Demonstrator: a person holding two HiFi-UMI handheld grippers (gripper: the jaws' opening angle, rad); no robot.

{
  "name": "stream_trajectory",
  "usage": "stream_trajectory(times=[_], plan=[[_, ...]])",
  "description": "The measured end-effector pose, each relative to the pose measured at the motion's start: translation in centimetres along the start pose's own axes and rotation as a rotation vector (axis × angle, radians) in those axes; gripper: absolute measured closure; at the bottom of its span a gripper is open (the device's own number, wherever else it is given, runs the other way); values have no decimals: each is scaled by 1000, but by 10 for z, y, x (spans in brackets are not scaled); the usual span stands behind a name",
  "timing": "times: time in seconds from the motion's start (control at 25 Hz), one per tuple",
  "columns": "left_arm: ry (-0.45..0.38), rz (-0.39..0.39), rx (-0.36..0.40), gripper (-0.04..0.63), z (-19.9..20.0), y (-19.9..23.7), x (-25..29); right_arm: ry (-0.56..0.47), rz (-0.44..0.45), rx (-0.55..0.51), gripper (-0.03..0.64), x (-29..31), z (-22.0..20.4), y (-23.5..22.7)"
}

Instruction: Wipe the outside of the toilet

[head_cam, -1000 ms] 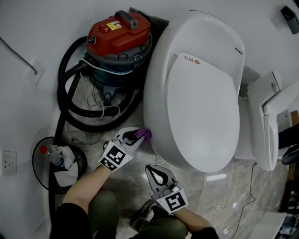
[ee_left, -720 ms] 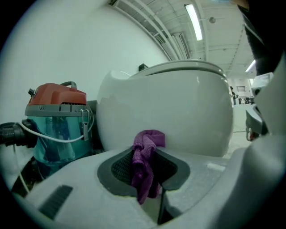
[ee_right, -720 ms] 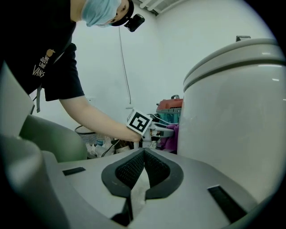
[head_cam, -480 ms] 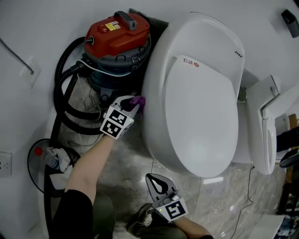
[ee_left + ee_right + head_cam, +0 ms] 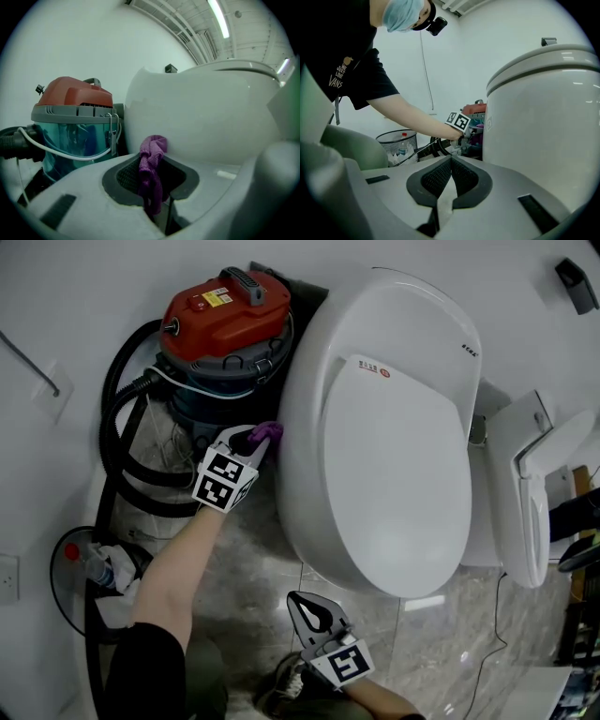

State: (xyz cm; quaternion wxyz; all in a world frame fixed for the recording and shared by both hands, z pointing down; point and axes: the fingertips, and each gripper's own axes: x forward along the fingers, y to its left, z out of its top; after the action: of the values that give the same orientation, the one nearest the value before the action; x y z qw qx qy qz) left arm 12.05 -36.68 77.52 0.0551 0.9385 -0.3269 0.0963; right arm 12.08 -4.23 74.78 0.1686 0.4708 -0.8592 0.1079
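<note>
The white toilet [image 5: 375,427] has its lid down and fills the middle of the head view. My left gripper [image 5: 255,441] is shut on a purple cloth [image 5: 267,433], which it presses against the toilet's left outer wall [image 5: 197,117], between the bowl and the vacuum. In the left gripper view the purple cloth [image 5: 151,168] hangs bunched between the jaws, its top touching the bowl. My right gripper [image 5: 314,601] is shut with nothing in it, held low near the toilet's front. From the right gripper view I see the toilet [image 5: 543,112] and the left gripper [image 5: 461,126] beyond.
A red and teal vacuum cleaner [image 5: 220,324] with black hoses [image 5: 122,446] stands tight against the toilet's left side. A black wire bin [image 5: 89,587] holding tissue and a bottle sits at lower left. A second white fixture [image 5: 530,493] stands to the right. The floor is marble tile.
My left gripper has carried the purple cloth from the toilet's front left along its side toward the back, beside the vacuum. The right gripper has stayed about where it was.
</note>
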Motion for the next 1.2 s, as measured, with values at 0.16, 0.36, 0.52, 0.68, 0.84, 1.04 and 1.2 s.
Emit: stream_trajectory(times=[0.16, 0.36, 0.52, 0.68, 0.84, 1.04, 1.2], plan=[[-56, -61, 10, 515, -9, -13, -29, -12, -8, 18, 618, 1, 1, -3], [-20, -154, 25, 515, -55, -57, -65, -7, -5, 20, 618, 4, -3, -6], [17, -236, 37, 515, -90, -101, -88, 11, 0, 9, 618, 7, -10, -6], [73, -346, 57, 514, -126, -153, -109, 16, -12, 15, 618, 8, -16, -10], [127, -436, 86, 515, -153, -187, -113, 10, -30, 22, 617, 10, -18, -16], [111, -472, 99, 515, -152, -206, -100, 22, -15, 21, 618, 11, -23, -12], [94, -428, 76, 515, -150, -198, -86, 33, -9, 28, 618, 11, -27, -10]])
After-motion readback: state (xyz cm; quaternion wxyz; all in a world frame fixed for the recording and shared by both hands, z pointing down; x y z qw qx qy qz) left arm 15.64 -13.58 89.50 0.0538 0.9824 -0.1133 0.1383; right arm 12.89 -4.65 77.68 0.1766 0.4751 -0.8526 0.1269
